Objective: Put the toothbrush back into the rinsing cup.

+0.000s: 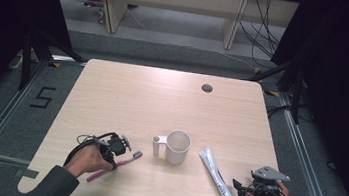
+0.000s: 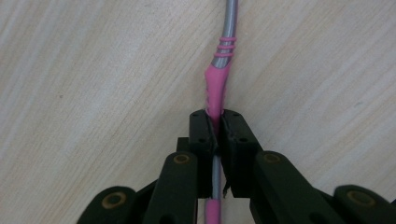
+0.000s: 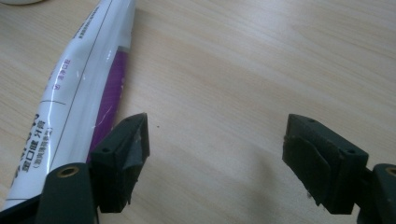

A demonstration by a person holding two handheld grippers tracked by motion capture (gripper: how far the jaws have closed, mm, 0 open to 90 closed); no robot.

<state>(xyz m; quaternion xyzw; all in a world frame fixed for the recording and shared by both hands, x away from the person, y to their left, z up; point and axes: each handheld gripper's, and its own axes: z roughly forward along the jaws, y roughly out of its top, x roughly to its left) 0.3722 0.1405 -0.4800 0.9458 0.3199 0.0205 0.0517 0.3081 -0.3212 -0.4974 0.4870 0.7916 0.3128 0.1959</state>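
Note:
A pink and grey toothbrush [image 1: 112,166] lies on the wooden table [image 1: 128,92], left of a white mug [image 1: 175,147]. My left gripper [image 1: 118,146] is shut on the toothbrush [image 2: 215,88]; in the left gripper view both pads press the pink handle, which runs on between the jaws. A white toothpaste tube [image 1: 216,176] with purple print lies right of the mug. My right gripper [image 1: 241,187] rests at the table's front right, open. In the right gripper view the toothpaste tube [image 3: 79,93] lies just outside its left jaw, and bare wood is between the jaws [image 3: 215,154].
A small round cable hole [image 1: 207,88] sits near the table's far edge. Beyond the table stand wooden furniture legs [image 1: 111,4] and loose cables [image 1: 263,33] on the floor. Dark curtains flank both sides. A floor marking "5" [image 1: 41,97] lies to the left.

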